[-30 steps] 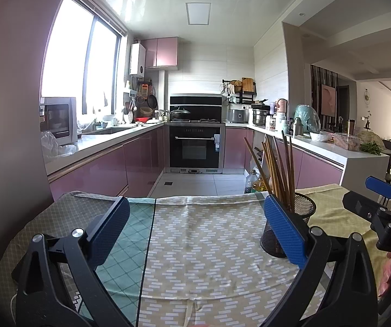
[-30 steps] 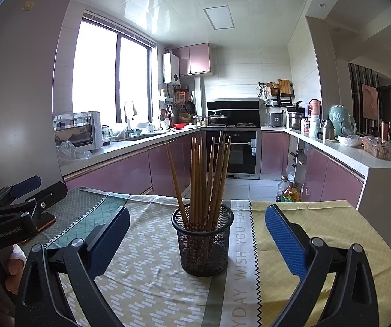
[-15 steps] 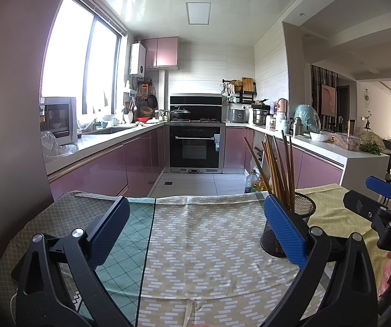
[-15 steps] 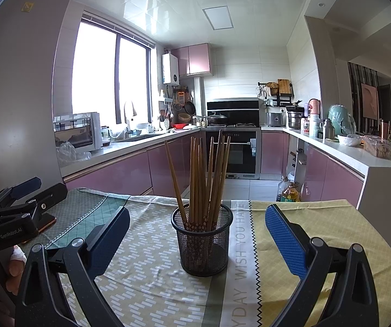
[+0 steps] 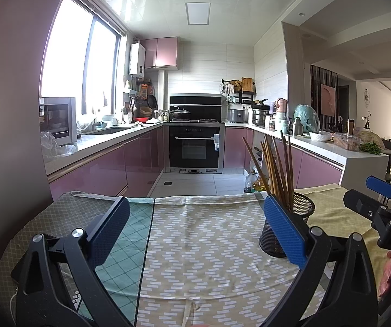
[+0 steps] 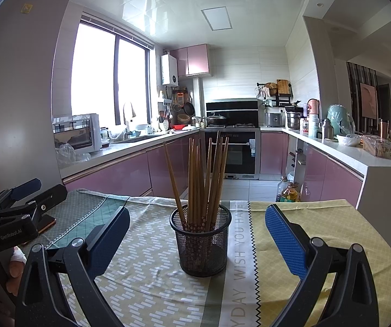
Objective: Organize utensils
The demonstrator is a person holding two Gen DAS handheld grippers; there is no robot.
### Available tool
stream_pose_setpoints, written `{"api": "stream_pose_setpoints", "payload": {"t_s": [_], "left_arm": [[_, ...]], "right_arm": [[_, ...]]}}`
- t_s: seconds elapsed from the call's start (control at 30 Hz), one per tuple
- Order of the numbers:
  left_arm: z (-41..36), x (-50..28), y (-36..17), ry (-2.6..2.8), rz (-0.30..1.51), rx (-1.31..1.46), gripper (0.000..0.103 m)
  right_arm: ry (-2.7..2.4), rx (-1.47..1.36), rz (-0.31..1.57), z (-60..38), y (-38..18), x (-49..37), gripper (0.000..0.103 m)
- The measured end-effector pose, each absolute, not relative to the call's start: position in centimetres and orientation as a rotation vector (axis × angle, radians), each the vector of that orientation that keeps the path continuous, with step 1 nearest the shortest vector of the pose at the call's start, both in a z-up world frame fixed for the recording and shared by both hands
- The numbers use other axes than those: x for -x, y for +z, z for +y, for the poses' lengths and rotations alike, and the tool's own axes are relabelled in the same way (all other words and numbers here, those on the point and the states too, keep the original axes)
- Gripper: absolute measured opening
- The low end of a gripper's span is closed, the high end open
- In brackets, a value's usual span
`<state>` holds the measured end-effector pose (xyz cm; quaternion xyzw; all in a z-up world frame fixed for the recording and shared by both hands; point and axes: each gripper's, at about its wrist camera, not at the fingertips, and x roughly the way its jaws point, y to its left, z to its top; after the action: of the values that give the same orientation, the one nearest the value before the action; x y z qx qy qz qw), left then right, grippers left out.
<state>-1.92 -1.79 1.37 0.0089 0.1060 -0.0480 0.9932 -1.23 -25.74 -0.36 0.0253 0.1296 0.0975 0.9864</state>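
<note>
Wooden chopsticks [image 6: 199, 179], black wire-mesh holder [image 6: 201, 242], matt printed cloth [image 6: 152, 278].

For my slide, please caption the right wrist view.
Open right tool faces a mesh cup of chopsticks on the tablecloth.

Cloth-covered table [image 6: 318, 218] bears a mesh holder [image 6: 200, 241] of chopsticks [image 6: 203, 179].

Both wrist views look low across the table toward the kitchen, sharing the chopstick holder [image 6: 199, 241] nearby.
</note>
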Motion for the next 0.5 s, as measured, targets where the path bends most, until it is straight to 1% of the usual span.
{"api": "stream_pose_setpoints", "payload": {"t_s": [0.5], "left_arm": [[-1.78,1.83,1.43,-0.096,0.213,-0.018,0.097]], "right_arm": [[0.196,-0.052,0.262,-25.73,-0.37,1.28,0.096]]}}
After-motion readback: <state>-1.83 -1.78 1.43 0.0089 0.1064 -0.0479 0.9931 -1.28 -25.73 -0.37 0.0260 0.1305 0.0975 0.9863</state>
